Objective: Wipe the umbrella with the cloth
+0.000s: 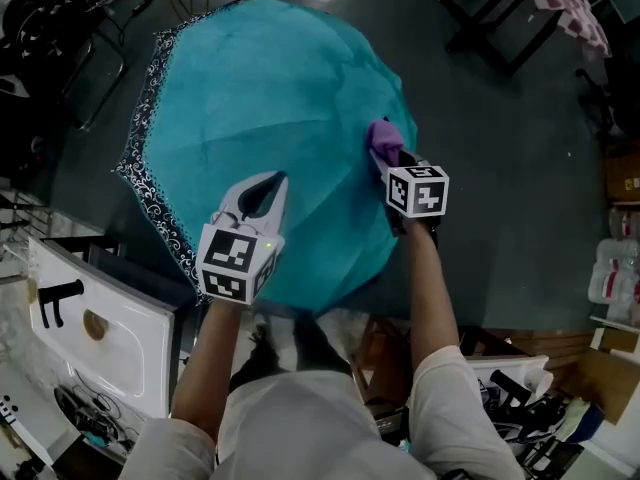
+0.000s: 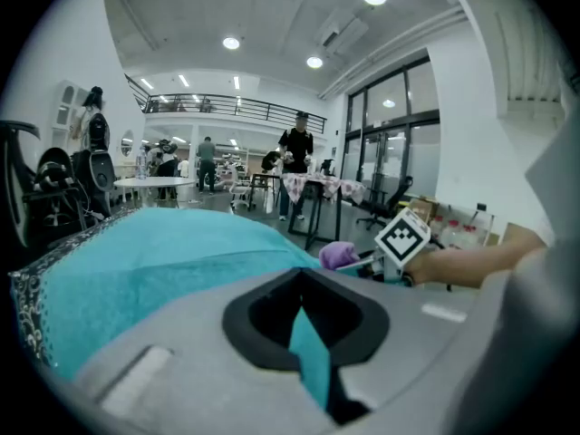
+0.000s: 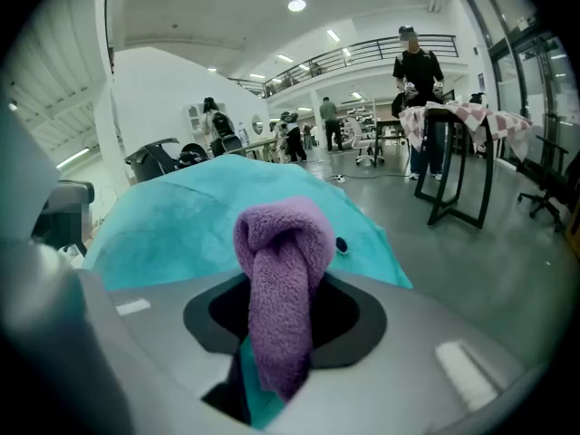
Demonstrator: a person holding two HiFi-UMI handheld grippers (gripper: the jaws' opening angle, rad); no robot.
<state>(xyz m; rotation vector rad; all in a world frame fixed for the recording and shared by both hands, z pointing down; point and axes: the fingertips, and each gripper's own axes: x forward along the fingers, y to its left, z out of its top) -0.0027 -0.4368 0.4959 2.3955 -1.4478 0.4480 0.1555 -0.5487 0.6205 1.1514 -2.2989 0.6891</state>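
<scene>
A: Where is the umbrella found, and how much of it can be called wiped?

B: The open teal umbrella (image 1: pixel 270 118) is seen standing canopy-up on the dark floor (image 1: pixel 480 148). No streak or damp patch is shown on it, so no panel can be counted as done. The wiping is judged barely begun, with nearly the whole canopy left.

A: How are the two tools set?

B: The left hand-held gripper (image 1: pixel 275 180) is pressed together on what appears to be a fold of the canopy near its front edge, so the umbrella is probably being steadied. The right hand-held gripper (image 1: pixel 385 161) is clamped on the bunched purple cloth (image 1: pixel 383 138). The cloth is held at the canopy's right side, but contact cannot be confirmed.
</scene>
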